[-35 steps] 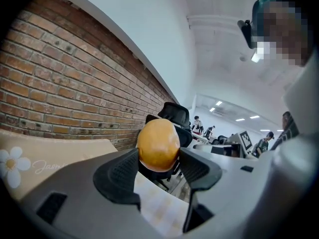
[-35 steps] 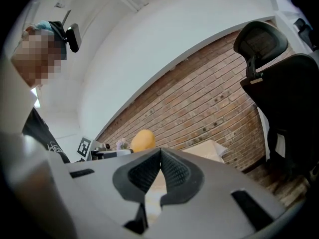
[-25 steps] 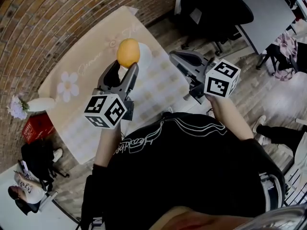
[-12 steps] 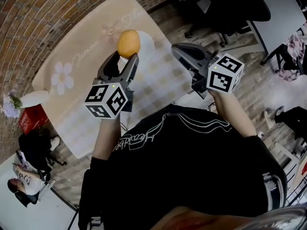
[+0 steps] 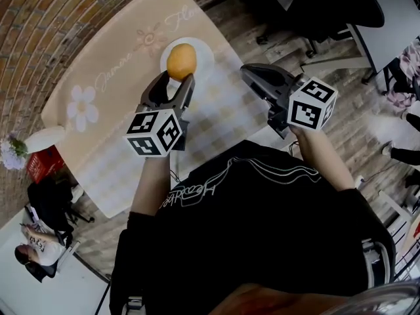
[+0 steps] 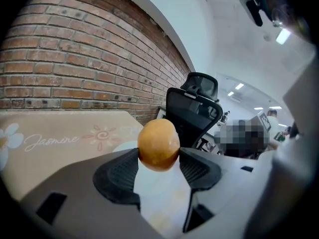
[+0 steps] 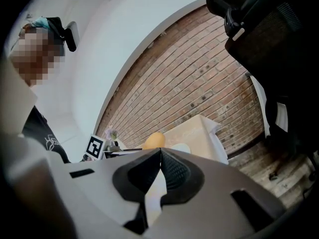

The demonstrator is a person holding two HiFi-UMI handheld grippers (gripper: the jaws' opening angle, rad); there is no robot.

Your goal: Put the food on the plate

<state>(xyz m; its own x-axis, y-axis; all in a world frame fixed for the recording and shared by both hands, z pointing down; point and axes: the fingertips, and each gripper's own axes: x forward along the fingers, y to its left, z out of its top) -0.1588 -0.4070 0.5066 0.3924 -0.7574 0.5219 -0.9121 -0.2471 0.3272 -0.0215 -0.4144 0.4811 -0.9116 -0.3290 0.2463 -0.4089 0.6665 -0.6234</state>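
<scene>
Orange smooth egg-shaped food [image 6: 158, 141] stands with its long axis upright, pinched between the ribbed black pads [image 6: 119, 176] of the left gripper [image 6: 158, 156]. A round white plate [image 5: 201, 50] lies just beyond its jaws. The right gripper [image 7: 160, 153] is pressed together on nothing.

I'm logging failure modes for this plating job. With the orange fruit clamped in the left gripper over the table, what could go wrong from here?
1. The round orange fruit is pinched only between the tips of the left gripper, with most of it sticking out past the pads, so it might slip out early.
2. The fruit is round and the white round plate looks shallow. If let go from height, it could bounce or roll off onto the beige tablecloth.
</scene>
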